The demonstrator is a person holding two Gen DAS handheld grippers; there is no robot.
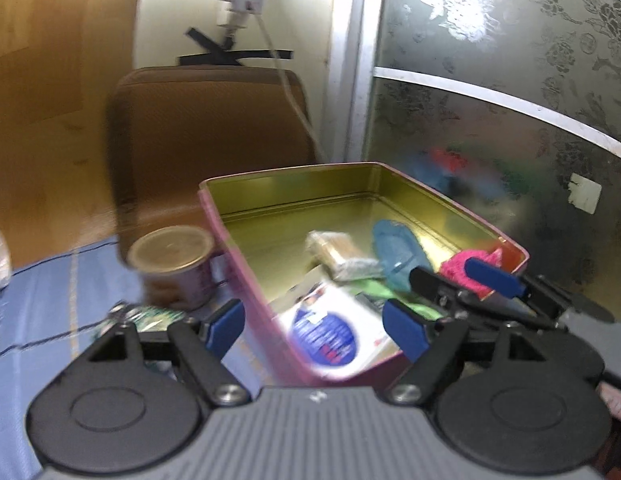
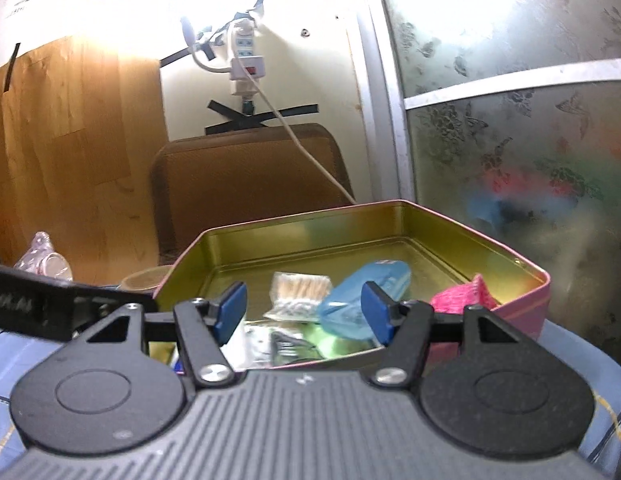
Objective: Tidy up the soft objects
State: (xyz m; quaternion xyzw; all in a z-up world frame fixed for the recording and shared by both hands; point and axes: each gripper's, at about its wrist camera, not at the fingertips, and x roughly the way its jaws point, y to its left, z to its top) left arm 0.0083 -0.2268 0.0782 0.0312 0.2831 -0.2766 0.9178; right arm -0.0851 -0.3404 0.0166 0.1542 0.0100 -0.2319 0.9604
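A pink tin box (image 1: pixel 246 280) with a gold inside (image 2: pixel 526 300) stands open on the blue cloth. In it lie a blue pouch (image 1: pixel 394 254) (image 2: pixel 358 300), a bag of cotton swabs (image 1: pixel 338 252) (image 2: pixel 298 292), a pink knitted piece (image 1: pixel 466 268) (image 2: pixel 462 300), a green item (image 1: pixel 390 296) and a white packet with a blue label (image 1: pixel 330 332). My left gripper (image 1: pixel 314 324) is open and empty over the box's near left wall. My right gripper (image 2: pixel 304 312) is open and empty at the near rim; it also shows in the left wrist view (image 1: pixel 450 280).
A round tin can (image 1: pixel 172 268) stands just left of the box. A small green packet (image 1: pixel 150 316) lies in front of it. A brown chair back (image 1: pixel 206 136) is behind the table. A patterned glass door (image 1: pixel 510 100) is to the right. A clear plastic bag (image 2: pixel 44 260) lies far left.
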